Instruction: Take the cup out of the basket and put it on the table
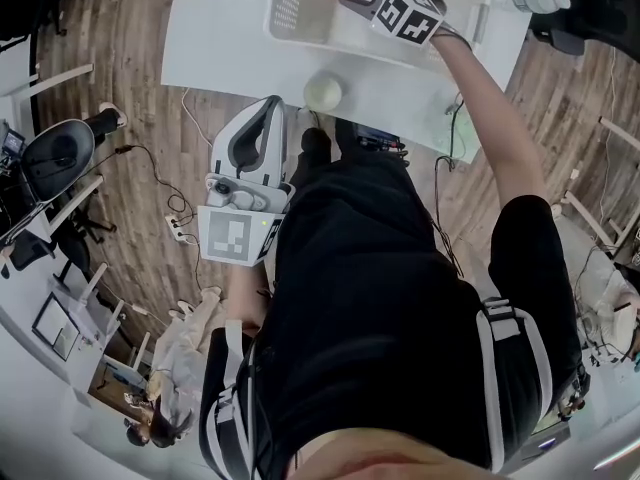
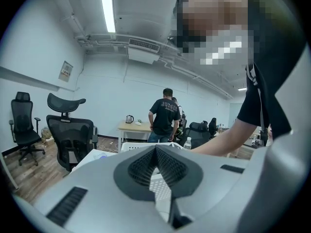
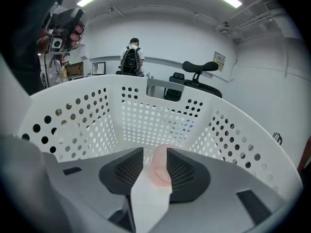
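Jaws of right gripper (image 3: 155, 152) stand apart inside white perforated plastic basket (image 3: 73, 106), with pale pink translucent cup (image 3: 160, 166) lying in the basket between them, not squeezed. Left gripper (image 2: 155, 148) is held back near the person's body, jaw tips pressed together on nothing. Basket sits on white table (image 1: 215, 48), with round pale object (image 1: 323, 91) just beside it.
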{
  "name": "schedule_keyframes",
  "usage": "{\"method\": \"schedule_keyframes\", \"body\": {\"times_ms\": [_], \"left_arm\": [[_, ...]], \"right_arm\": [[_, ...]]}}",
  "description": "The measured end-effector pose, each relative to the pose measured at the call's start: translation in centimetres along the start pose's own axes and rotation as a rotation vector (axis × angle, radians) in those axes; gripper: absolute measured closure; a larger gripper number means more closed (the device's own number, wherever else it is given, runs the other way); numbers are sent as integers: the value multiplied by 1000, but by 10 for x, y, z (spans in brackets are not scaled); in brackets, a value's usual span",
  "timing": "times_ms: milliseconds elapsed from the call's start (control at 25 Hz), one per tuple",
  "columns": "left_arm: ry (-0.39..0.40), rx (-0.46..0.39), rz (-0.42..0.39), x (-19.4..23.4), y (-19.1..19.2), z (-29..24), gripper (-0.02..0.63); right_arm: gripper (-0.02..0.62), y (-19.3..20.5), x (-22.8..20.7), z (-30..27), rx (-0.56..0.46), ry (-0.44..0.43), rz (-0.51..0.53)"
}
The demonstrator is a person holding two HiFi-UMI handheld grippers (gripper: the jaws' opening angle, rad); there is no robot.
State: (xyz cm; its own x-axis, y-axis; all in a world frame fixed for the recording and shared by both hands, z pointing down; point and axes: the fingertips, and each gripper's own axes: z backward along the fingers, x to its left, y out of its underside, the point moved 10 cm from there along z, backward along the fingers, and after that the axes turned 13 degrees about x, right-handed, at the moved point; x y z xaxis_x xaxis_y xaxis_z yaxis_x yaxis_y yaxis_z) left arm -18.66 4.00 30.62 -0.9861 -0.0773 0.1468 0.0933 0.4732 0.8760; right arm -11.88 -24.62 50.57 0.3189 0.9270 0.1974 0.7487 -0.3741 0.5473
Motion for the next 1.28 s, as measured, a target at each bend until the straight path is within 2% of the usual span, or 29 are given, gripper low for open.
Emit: {"method": "schedule_keyframes", "body": {"times_ms": [200,720,920,1280], "left_arm": [[-5,12,-6,0,2,-3,586],[-24,19,3,-2,4,3,586],[-26,20,1,-3,4,4,586],[-21,16,-5,-4,4,8,586]], "right_arm": [[454,3,4,-14,32,-21,32],[457,8,5,-29,99,1,93],[548,7,5,-30,112,16,122],[557,10,10,-23,123,28,132]]}}
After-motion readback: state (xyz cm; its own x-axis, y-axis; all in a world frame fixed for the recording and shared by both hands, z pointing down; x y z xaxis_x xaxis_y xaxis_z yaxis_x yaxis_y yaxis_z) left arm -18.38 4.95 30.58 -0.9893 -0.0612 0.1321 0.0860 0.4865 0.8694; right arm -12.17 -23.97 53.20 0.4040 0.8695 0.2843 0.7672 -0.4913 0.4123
